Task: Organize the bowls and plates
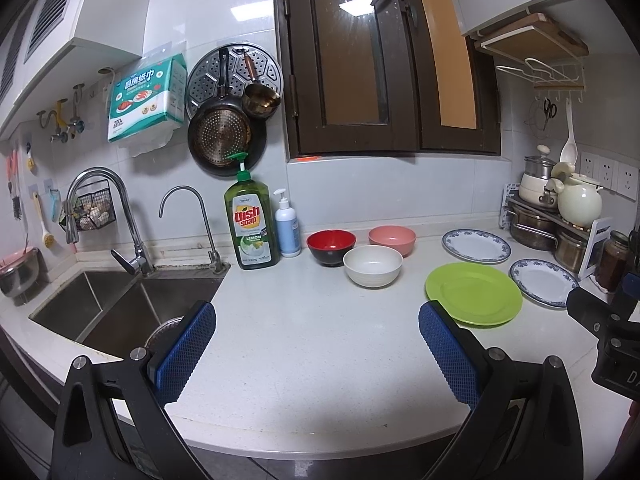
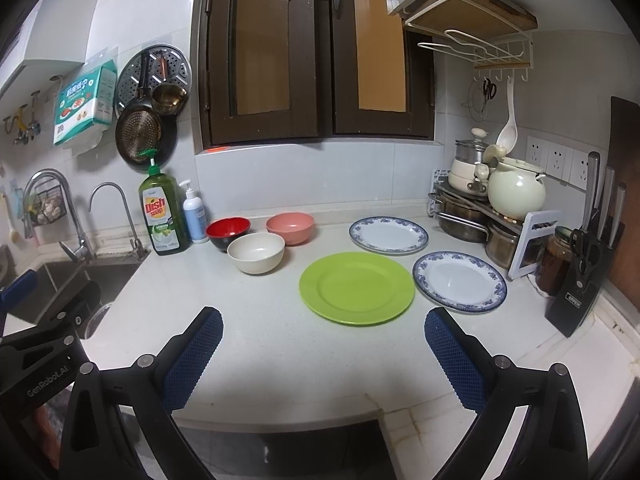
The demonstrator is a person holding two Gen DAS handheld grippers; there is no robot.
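Observation:
Three bowls stand close together on the white counter (image 1: 312, 344): a red-and-black bowl (image 1: 331, 247), a pink bowl (image 1: 392, 240) and a cream bowl (image 1: 373, 266) in front. To their right lie a green plate (image 1: 474, 294) and two blue-rimmed white plates (image 1: 476, 245) (image 1: 544, 282). The right wrist view shows the same set: red bowl (image 2: 228, 233), pink bowl (image 2: 290, 227), cream bowl (image 2: 256, 253), green plate (image 2: 357, 288), blue-rimmed plates (image 2: 389, 235) (image 2: 460, 282). My left gripper (image 1: 316, 316) and right gripper (image 2: 324, 320) hover open and empty over the near counter.
A steel sink (image 1: 104, 304) with two taps lies left. Dish soap (image 1: 251, 224) and a lotion bottle (image 1: 287, 226) stand beside the bowls. Pots and a cream teapot (image 2: 516, 192) crowd the right corner, with a jar and knife block (image 2: 588, 280).

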